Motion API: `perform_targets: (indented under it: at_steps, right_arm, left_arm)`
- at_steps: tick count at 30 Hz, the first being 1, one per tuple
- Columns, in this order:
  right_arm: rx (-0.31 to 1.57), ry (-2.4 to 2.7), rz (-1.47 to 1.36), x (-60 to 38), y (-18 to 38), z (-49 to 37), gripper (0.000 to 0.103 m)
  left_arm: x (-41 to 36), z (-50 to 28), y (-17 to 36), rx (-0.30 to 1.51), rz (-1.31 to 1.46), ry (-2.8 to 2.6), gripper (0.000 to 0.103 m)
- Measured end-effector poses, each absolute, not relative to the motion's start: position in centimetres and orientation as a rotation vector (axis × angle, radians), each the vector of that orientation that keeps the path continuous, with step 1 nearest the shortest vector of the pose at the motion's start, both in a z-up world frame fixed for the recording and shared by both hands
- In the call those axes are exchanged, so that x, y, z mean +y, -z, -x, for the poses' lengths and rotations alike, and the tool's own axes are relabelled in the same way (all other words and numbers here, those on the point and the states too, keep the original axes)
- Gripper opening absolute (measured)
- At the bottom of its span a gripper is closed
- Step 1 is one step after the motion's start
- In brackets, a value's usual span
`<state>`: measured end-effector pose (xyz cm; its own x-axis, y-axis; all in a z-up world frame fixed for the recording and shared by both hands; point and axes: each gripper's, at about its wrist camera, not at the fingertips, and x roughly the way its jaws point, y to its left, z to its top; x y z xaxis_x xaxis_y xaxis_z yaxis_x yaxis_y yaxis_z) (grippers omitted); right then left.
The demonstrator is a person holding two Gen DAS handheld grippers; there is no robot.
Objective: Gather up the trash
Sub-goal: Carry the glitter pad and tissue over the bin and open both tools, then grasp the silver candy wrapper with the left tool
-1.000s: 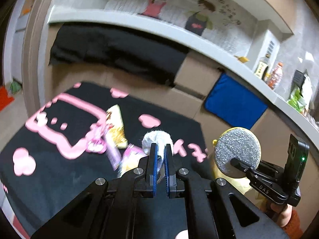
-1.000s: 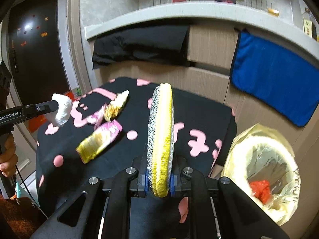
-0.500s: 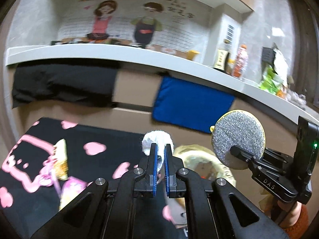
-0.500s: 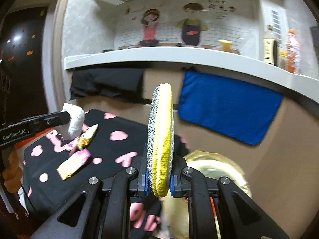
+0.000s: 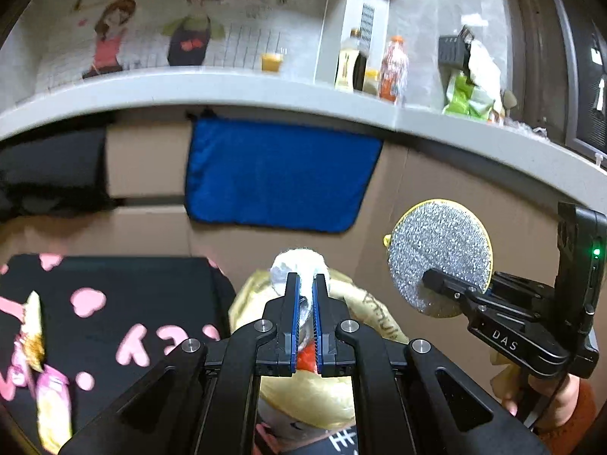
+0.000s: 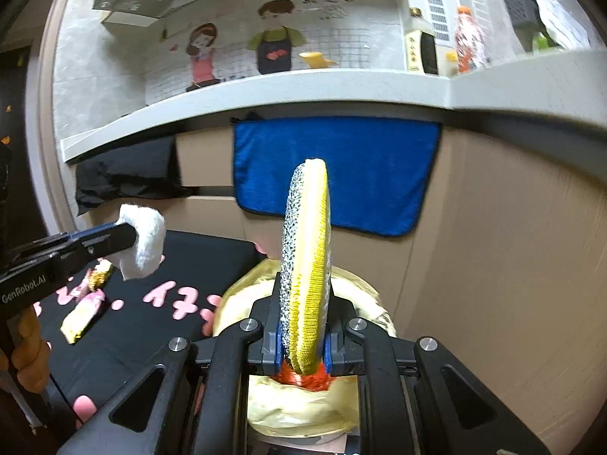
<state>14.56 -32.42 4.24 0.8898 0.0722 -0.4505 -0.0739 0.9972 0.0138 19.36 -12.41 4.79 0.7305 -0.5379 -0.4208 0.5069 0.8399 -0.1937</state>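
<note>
Item: trash collection, part done.

Left gripper (image 5: pixel 305 284): jaws pressed on a white wad (image 5: pixel 296 267) of tissue or cotton, held over the near edge of the bin (image 5: pixel 364 303).

Right gripper (image 6: pixel 303 326): jaws clamped on a round scouring pad (image 6: pixel 305 250), one face silver, the other yellow, standing on edge above the bin's mouth.

Bin: lined with a yellowish bag; a red scrap (image 6: pixel 303 379) already lay inside.

Judged progress: two pieces in hand and poised for dropping, neither yet released. Left to gather: two snack wrappers on the table, a pink-and-yellow packet (image 6: pixel 81 314) and a smaller gold one (image 6: pixel 99 275), both well apart from the bin.

Surface: a low table under a black cloth with pink hearts and lettering (image 6: pixel 167 295), the bin just beside its corner.

Room: a beige panelled counter front with a blue towel (image 6: pixel 334 174) hung on it and a dark cloth (image 6: pixel 125 174) beside; a grey ledge (image 6: pixel 265 91) above carrying bottles (image 6: pixel 421 43), a yellow cup and green packets; a tiled wall with two cartoon figures.
</note>
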Motion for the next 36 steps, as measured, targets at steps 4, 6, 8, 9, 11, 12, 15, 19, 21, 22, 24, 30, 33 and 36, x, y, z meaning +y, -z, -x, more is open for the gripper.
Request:
perform_targets:
  at_steps: [4,6,8,9,11,12,15,19,21,22,24,30,33,36]
  right_arm:
    - [0.514,-0.064,-0.013,-33.2,-2.4,-16.2,0.013]
    - [0.544,-0.065,-0.015,-33.4,-1.3,-17.2,0.013]
    - [0.575,-0.069,-0.014,-33.5,-0.2,-18.3,0.013]
    - [0.589,-0.07,-0.013,-33.5,0.3,-18.8,0.013]
    - [0.617,-0.069,-0.008,-33.5,1.2,-19.9,0.013]
    - [0.628,-0.068,-0.007,-33.5,1.5,-20.3,0.013]
    - [0.659,-0.064,-0.014,-34.1,2.5,-21.5,0.013]
    - [0.693,-0.054,-0.029,-35.0,3.6,-22.6,0.013]
    - [0.708,-0.05,-0.039,-35.3,4.1,-23.1,0.013]
    - [0.712,-0.051,-0.041,-35.4,4.2,-23.2,0.013]
    - [0.721,-0.048,-0.038,-35.4,4.5,-23.5,0.013]
    - [0.736,-0.016,0.018,-34.2,5.1,-24.6,0.014]
    - [0.748,0.0,0.03,-33.5,5.4,-25.2,0.017]
    - [0.746,-0.04,-0.006,-32.8,5.0,-25.1,0.035]
  left_arm:
    - [-13.9,-22.0,-2.2,0.562,0.102,0.599,0.006]
    - [-14.7,-23.2,-0.9,0.592,0.108,0.607,0.006]
    - [-15.4,-24.5,0.4,0.635,0.12,0.612,0.006]
    - [-15.8,-25.2,1.3,0.664,0.132,0.618,0.006]
    - [-16.3,-26.2,2.5,0.702,0.143,0.626,0.006]
    - [-16.6,-26.5,3.0,0.716,0.147,0.629,0.006]
    - [-17.2,-27.5,4.4,0.752,0.152,0.642,0.006]
    - [-17.7,-29.3,6.4,0.831,0.218,0.734,0.013]
    - [-17.2,-29.9,6.9,0.846,0.267,0.745,0.04]
    - [-16.6,-30.0,6.9,0.833,0.295,0.728,0.043]
    - [-15.4,-30.1,6.5,0.805,0.323,0.681,0.044]
    - [-11.0,-28.8,5.2,0.802,0.314,0.582,0.044]
    - [-7.9,-27.1,4.5,0.787,0.322,0.532,0.044]
    - [-5.4,-25.5,4.1,0.788,0.313,0.52,0.044]
